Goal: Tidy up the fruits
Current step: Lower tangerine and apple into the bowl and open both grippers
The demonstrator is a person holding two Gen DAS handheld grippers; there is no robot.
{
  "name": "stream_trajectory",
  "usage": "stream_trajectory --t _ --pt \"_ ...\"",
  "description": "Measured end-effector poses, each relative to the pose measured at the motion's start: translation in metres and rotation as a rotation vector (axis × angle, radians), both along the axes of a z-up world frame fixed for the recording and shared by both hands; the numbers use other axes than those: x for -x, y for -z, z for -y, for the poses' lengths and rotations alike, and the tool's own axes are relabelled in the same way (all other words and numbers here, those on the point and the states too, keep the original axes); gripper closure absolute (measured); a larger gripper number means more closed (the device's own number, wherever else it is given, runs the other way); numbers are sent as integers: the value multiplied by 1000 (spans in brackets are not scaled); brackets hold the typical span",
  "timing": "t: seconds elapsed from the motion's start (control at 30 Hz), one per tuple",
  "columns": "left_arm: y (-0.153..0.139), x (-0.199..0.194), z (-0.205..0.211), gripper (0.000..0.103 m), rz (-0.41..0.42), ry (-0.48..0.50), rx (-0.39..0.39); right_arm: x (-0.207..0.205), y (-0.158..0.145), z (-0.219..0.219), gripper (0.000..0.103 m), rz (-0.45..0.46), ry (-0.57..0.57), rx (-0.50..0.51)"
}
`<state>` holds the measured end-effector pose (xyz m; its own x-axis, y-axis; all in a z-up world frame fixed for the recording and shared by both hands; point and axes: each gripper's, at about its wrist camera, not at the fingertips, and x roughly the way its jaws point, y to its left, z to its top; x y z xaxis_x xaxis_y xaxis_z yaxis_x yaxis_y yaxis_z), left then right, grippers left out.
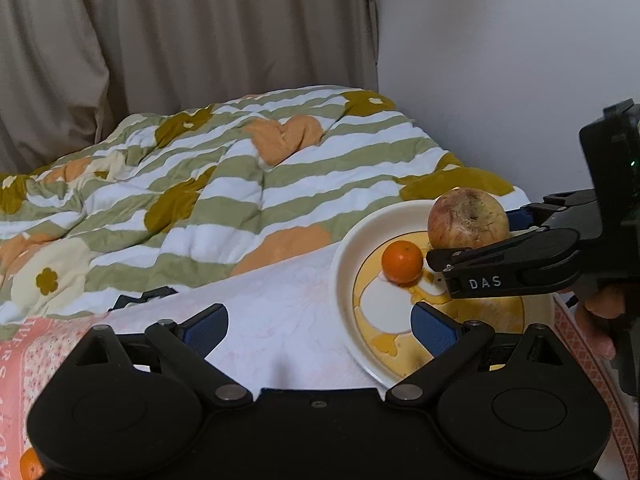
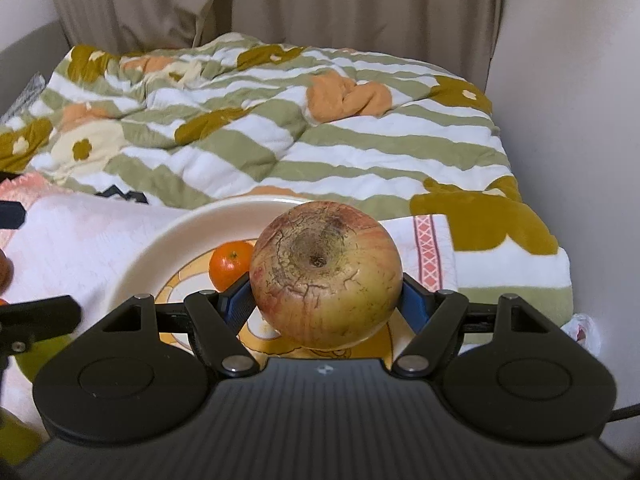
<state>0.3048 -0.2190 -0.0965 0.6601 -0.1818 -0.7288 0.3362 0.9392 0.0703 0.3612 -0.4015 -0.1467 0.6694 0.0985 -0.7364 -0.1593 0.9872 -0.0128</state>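
A large yellow-red apple (image 2: 326, 274) is clamped between my right gripper's (image 2: 324, 304) blue pads and held just above a white plate (image 2: 168, 236) with a yellow picture. A small mandarin (image 2: 228, 265) lies on the plate to the left of the apple. In the left wrist view the apple (image 1: 468, 218) and the right gripper (image 1: 472, 236) hang over the plate's (image 1: 344, 280) right part, with the mandarin (image 1: 402, 262) beside them. My left gripper (image 1: 320, 322) is open and empty, low over the white cloth at the plate's left edge.
The plate stands on a white-pink cloth (image 1: 272, 312) on a bed. A striped green-and-white floral quilt (image 1: 200, 192) lies behind it. A curtain (image 1: 180, 40) and a white wall (image 1: 500, 60) are at the back. An orange fruit (image 1: 30, 466) shows at the bottom left corner.
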Motion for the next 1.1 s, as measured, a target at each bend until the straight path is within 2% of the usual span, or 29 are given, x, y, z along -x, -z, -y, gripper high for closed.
stream_trajectory --t 0.17,0.2,0.23,0.67,0.9,1.1 --pt "1 4 -8 3 -3 -22 0 2 3 -5 12 42 -27 27" --pt "0 6 -8 3 -3 -25 1 4 1 -6 3 58 -31 43" --pt "0 8 -8 3 -3 -28 2 5 -1 -7 0 68 -36 59" --pt "-32 45 -10 3 67 -65 16 38 -42 3 0 122 -22 3" --pt "-60 84 -15 3 131 -100 38 79 -81 11 0 138 14 -55" --pt "-81 126 -25 3 184 -141 52 123 -107 9 0 121 13 -62"
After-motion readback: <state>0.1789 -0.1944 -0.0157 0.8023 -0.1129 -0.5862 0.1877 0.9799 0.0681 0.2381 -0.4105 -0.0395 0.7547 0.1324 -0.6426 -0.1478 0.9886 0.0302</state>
